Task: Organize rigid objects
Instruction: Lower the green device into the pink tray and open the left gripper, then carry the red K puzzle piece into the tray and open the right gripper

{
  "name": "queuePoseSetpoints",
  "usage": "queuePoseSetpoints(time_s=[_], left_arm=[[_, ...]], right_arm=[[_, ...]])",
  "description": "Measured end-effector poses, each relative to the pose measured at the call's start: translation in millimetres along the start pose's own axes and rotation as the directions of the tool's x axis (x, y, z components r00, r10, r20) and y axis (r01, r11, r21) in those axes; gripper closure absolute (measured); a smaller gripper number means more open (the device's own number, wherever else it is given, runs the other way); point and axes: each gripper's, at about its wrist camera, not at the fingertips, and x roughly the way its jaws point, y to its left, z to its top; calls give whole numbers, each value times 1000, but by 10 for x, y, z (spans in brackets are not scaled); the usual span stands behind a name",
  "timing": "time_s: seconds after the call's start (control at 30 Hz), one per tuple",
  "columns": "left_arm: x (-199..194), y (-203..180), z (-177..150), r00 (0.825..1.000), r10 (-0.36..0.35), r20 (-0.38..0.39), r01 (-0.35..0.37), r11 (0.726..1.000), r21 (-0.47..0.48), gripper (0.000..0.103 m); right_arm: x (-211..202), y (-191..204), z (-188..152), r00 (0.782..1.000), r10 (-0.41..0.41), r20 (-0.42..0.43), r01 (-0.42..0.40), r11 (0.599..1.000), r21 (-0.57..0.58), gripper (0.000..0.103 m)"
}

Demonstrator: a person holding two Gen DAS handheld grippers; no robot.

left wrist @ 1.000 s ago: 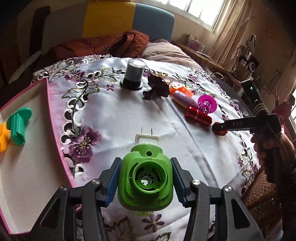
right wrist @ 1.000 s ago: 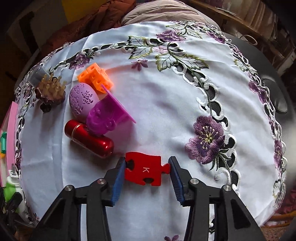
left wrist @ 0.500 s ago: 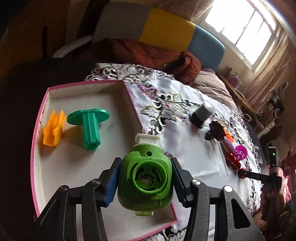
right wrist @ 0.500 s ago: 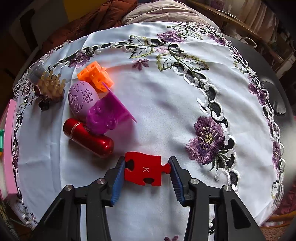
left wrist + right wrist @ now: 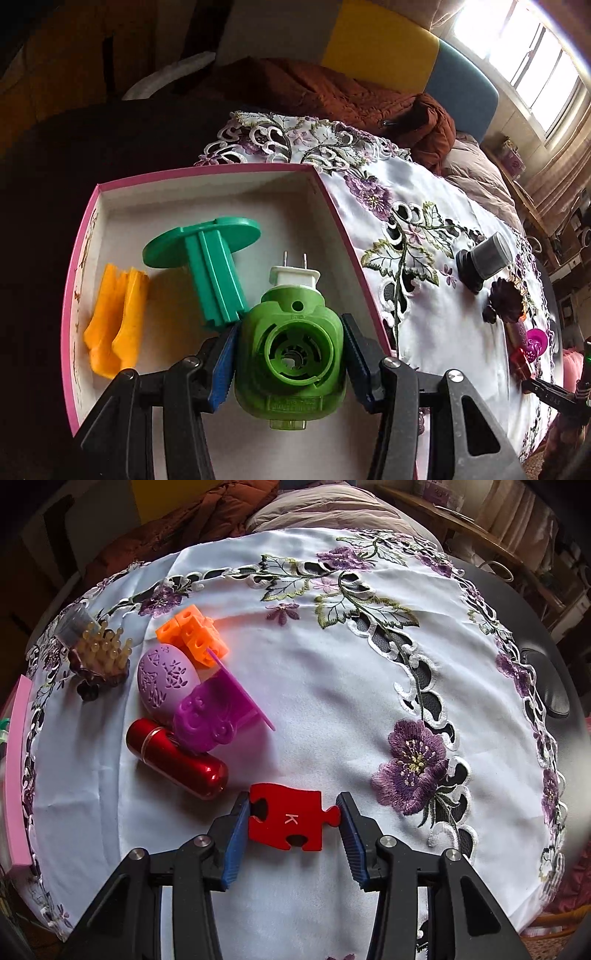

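Left gripper (image 5: 290,363) clenched a green plug-in device (image 5: 290,354) over the pink-rimmed box (image 5: 207,171) (green spool (image 5: 210,266) and orange piece (image 5: 116,321) inside). Right gripper (image 5: 291,823) gripped a red puzzle piece (image 5: 288,819) on the tablecloth (image 5: 332,709), beside a red tube (image 5: 175,757).

The pink-rimmed white cardboard box (image 5: 207,173) is cut off by the bottom edge of the left wrist view, its near wall hidden behind the black gripper arms, and in the right wrist view only a pink strip of its side shows at the left edge. The green plastic plug-in device (image 5: 291,354) hides the near end of the teal plastic spool (image 5: 210,266) – contact between the two cannot be told. At the far right of the left wrist view the purple, magenta and red items (image 5: 528,349) are too small and crowded to identify, and the other black handheld gripper (image 5: 554,391) is cut off by the frame edge – its jaws are not visible there.
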Motion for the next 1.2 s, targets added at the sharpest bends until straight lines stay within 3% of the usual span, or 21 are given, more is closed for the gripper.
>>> queuePoseSetpoints(time_s=[0.33, 0.7, 1.2], left_arm=[[-160, -42, -78, 999, 26, 27, -26, 1000, 7, 50], [-830, -178, -522, 974, 133, 184, -140, 990, 25, 50], [-1131, -123, -901, 966, 160, 205, -163, 987, -3, 50]], right_arm=[[3, 16, 8, 1000, -12, 5, 12, 1000, -20, 56], [6, 50, 13, 1000, -28, 7, 28, 999, -35, 56], [-15, 51, 3, 999, -30, 13, 31, 999, -39, 57]])
